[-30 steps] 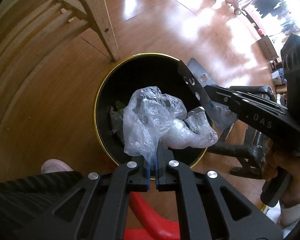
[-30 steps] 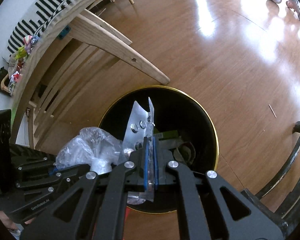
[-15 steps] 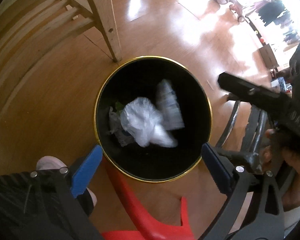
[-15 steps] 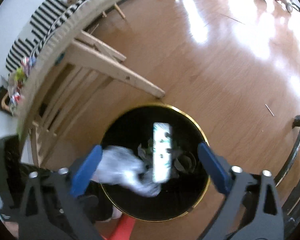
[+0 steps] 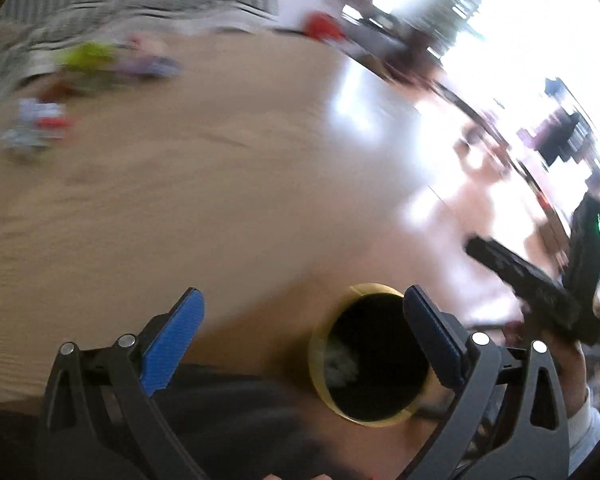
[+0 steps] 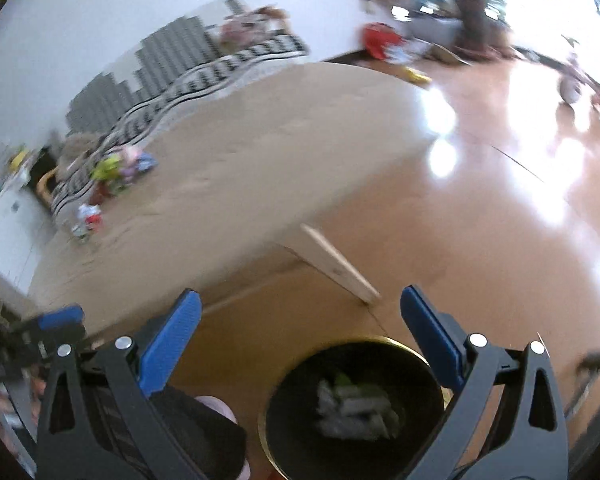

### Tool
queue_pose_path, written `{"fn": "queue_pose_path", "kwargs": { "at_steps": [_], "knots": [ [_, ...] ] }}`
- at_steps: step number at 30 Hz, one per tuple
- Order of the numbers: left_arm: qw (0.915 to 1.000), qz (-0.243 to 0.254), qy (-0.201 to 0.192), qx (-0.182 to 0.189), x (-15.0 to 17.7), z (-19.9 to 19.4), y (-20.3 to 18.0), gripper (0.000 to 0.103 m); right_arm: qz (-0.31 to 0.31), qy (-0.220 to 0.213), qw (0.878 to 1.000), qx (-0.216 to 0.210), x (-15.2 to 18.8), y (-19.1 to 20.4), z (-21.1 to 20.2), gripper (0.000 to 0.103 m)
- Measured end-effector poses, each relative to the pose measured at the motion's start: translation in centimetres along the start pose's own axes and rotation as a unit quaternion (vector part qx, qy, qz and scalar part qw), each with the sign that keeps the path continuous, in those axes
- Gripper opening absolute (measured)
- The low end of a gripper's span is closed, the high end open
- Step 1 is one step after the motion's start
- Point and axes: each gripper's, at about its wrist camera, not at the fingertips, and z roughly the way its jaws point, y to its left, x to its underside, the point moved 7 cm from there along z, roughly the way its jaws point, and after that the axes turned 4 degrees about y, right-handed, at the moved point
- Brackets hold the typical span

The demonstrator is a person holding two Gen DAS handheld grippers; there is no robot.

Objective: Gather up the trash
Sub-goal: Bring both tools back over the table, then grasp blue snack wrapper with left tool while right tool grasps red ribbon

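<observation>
The black bin with a gold rim (image 5: 320, 364) stands on the floor low in the left wrist view and in the right wrist view (image 6: 414, 354). Crumpled clear plastic and a foil blister pack (image 6: 352, 408) lie inside it. My left gripper (image 5: 302, 340) is open and empty, raised above the bin. My right gripper (image 6: 300, 340) is open and empty too; its body shows at the right of the left wrist view (image 5: 540, 284). Small colourful wrappers (image 6: 116, 170) lie on the wooden table (image 6: 260, 152), also in the left wrist view (image 5: 100, 64). Both views are blurred.
A table leg (image 6: 340, 264) slants down near the bin. A striped black-and-white cloth (image 6: 204, 72) lies along the table's far side. Shiny wooden floor (image 6: 500, 220) spreads to the right, with toys far back. The person's leg and pink slipper (image 6: 216, 404) are beside the bin.
Both grippers opened and dropped the plastic bag and the blister pack into the bin. Both have since swung upward, bringing the tabletop into view.
</observation>
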Motion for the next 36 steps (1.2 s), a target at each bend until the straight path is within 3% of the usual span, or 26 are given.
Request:
{"fn": "queue_pose_path", "kwargs": {
  "at_steps": [3, 6, 10, 16, 21, 27, 33, 36],
  "knots": [
    [0.9959, -0.057, -0.030, -0.063, -1.9, -2.3, 7.4, 0.097, -0.047, 0.006, 0.999, -0.022, -2.1, 5.4, 2.9, 0.097],
    [0.9846, -0.111, -0.036, -0.130, -3.5, -3.4, 14.6, 0.097, -0.082, 0.009, 0.995, -0.047, -3.6, 10.1, 5.1, 0.097],
    [0.9715, -0.178, -0.035, -0.152, -5.8, -3.5, 21.4, 0.097, -0.124, 0.015, 0.990, -0.063, -5.7, 15.8, 8.2, 0.097],
    [0.9685, -0.181, -0.043, -0.166, -10.1, -1.5, 23.7, 0.097, -0.136, 0.027, 0.986, -0.088, -7.3, 20.2, 11.0, 0.097],
    [0.9673, -0.175, -0.012, -0.183, -12.3, 2.6, 26.6, 0.097, -0.146, 0.033, 0.985, -0.089, -8.7, 21.7, 14.0, 0.097],
    [0.9664, -0.142, 0.000, -0.214, -10.7, 2.6, 29.7, 0.097, -0.167, 0.044, 0.981, -0.088, -10.2, 25.4, 19.2, 0.097],
    [0.9700, -0.112, 0.024, -0.214, -9.5, 1.3, 32.1, 0.097, -0.205, 0.053, 0.972, -0.101, -10.9, 30.7, 23.0, 0.097],
    [0.9736, -0.092, 0.032, -0.207, -9.9, 1.6, 32.2, 0.097, -0.214, 0.065, 0.966, -0.130, -11.3, 33.5, 24.2, 0.097]
  ]
}}
